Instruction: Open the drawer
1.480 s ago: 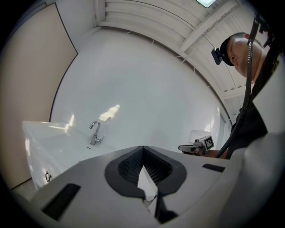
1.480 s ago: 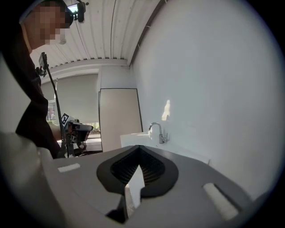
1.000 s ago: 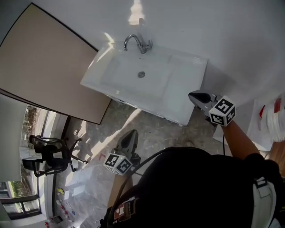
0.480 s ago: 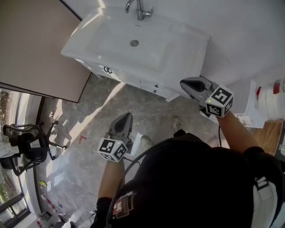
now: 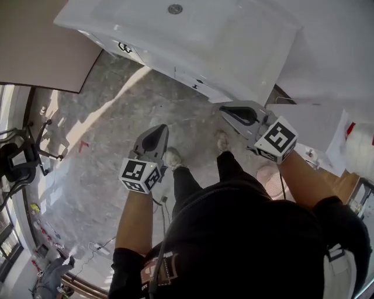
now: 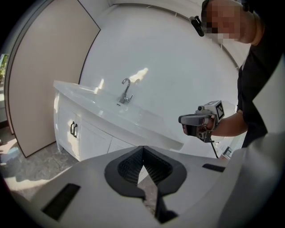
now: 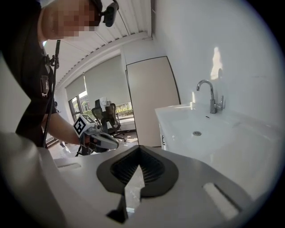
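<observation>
Bare marble floor (image 5: 99, 122) lay open before the white vanity (image 5: 245, 52). Its drawer (image 5: 194, 78) sat closed, flush under the basin's front edge. The left claw (image 5: 158, 131) and right claw (image 5: 227, 110) hung clenched on nothing, apart from it.

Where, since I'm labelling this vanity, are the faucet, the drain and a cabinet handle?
faucet (image 7: 212, 98), right gripper view, upright stem.
drain (image 5: 175, 9), head view, its centre.
cabinet handle (image 6: 72, 129), left gripper view, the left black pull.

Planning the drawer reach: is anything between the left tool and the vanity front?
Nothing visible: only floor lies between the left tool and the vanity front; the right tool is off to one side.
</observation>
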The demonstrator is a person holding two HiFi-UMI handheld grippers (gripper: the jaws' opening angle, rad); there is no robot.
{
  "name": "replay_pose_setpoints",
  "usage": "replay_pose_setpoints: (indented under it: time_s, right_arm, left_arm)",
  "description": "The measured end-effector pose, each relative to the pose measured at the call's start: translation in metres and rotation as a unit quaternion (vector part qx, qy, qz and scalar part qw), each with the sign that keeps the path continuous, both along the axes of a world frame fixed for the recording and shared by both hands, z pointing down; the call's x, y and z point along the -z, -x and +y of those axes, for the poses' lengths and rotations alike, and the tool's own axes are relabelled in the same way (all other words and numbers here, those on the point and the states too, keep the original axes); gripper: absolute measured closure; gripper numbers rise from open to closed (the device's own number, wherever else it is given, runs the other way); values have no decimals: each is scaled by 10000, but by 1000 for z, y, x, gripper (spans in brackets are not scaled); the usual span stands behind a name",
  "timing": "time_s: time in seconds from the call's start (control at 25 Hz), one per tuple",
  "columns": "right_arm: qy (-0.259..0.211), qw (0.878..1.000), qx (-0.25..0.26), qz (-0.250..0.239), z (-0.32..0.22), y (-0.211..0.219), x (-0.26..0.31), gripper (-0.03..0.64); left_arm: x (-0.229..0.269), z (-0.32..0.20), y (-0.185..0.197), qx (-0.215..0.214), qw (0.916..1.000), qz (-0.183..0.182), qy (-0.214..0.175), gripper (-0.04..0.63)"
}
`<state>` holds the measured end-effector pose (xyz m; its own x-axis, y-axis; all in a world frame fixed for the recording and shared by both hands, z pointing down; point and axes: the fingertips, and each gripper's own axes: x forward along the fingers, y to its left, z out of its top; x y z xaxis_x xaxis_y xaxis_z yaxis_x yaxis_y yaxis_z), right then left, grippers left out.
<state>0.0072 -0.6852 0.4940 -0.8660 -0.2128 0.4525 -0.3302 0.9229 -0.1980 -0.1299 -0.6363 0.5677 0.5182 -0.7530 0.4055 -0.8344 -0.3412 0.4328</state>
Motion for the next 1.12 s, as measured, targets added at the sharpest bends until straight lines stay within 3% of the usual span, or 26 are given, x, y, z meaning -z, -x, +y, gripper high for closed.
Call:
replay_pose_setpoints:
  time_s: [0.24, 0.52, 0.8, 1.12]
  right_arm:
    - [35, 9995, 78, -319, 11, 3, -58, 618]
    - [434, 9973, -362, -471, 31, -28, -127, 618]
    - [471, 9979, -318, -310, 45, -51, -193, 618]
    - [535, 9969, -478, -320, 47, -77, -230, 618]
  left_arm:
    - [-91, -36, -45, 1, 9991, 336, 267, 595]
    - [-183, -53, -86, -207, 9959, 518, 707, 563]
    - [-241, -85, -95, 45, 9879, 1169, 1022, 446]
    - [-289, -132, -117, 43, 9787, 1582, 1310, 302]
